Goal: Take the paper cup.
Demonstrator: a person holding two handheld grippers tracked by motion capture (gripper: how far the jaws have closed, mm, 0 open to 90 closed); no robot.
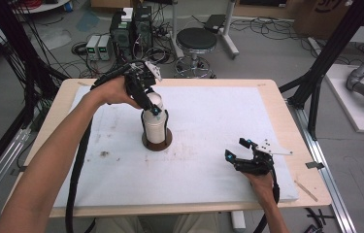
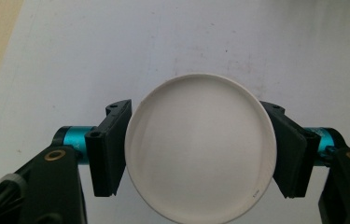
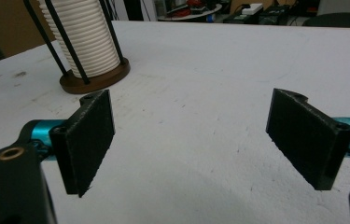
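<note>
A stack of white ribbed cups (image 1: 155, 127) stands upside down in a holder with a round brown base (image 1: 157, 143) and thin black rods, mid-table. My left gripper (image 1: 153, 108) comes down on it from above. In the left gripper view the round top cup (image 2: 200, 149) sits between the jaws of the left gripper (image 2: 200, 154), and both black pads (image 2: 109, 154) touch its rim. My right gripper (image 1: 237, 149) rests low at the table's right front, open and holding nothing. The right gripper view shows the right gripper (image 3: 193, 116) spread wide, with the stack (image 3: 86, 37) far left.
A white mat (image 1: 208, 121) covers the wooden table (image 1: 293, 145). Past the far edge stand a black stool (image 1: 196, 41), computer boxes (image 1: 131, 29) and loose cables. A black frame post (image 1: 318, 82) rises at the right.
</note>
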